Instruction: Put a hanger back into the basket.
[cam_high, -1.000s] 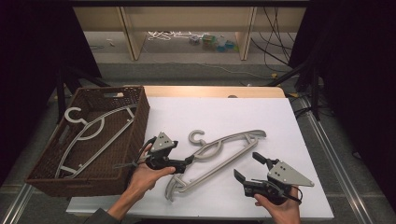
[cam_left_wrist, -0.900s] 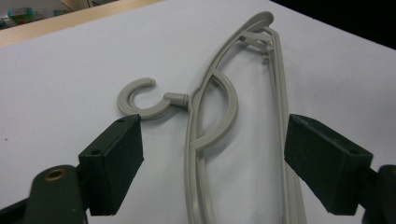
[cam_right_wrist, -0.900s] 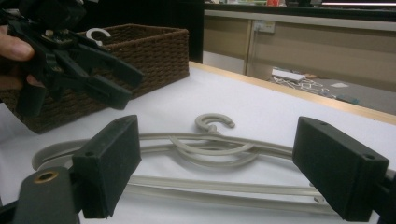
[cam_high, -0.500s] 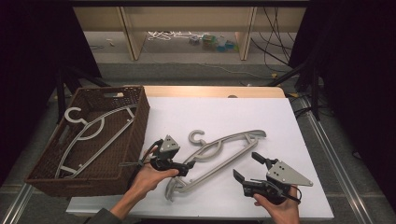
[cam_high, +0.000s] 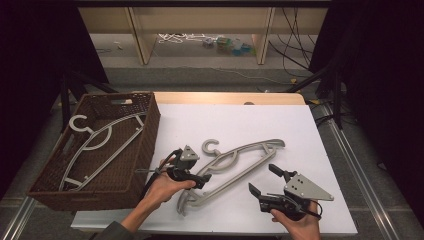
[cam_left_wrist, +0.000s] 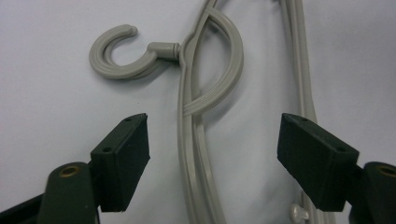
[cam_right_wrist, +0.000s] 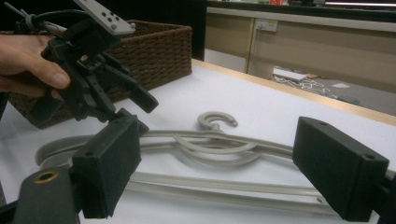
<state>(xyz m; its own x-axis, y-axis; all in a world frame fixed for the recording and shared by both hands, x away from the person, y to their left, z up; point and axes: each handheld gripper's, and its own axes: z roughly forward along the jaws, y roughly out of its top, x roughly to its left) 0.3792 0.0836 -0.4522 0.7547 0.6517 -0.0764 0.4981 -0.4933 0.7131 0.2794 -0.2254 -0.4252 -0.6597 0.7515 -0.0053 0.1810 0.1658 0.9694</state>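
White table (cam_high: 320, 130), smooth matte top w/ a pale wood strip along the far edge. At its left end sits a big rectangular basket (cam_high: 145, 145), dark brown woven wicker, rough ribbed weave, cut-out handle in the far wall. Inside it lies one grey plastic hanger (cam_high: 102, 140), flat on the bottom, round hook toward the far-left corner.

Second hanger (cam_high: 250, 157) lies flat on the table, approx. mid-table, just right of the basket and apart from it. Same grey plastic: long curved shoulder bar w/ ridged grooves along it, a looped inner bar, and a C-shaped hook (cam_left_wrist: 119, 58) on a short round neck. Its lower end curves near the front edge; the other end points to the far right.

Left gripper (cam_high: 197, 179), black plastic w/ a small grey three-cornered plate, is held in the person's left hand (cam_high: 162, 185) right over the hanger's shoulder bar. In the left gripper view its jaws stand wide apart, blocky black pads either side of the bar, not touching it — released.

Right gripper (cam_high: 265, 181), black w/ a larger grey plate, sits in the right hand (cam_high: 297, 222) near the front-right, beside the hanger, clear of it. Jaws spread wide too, nothing between them.
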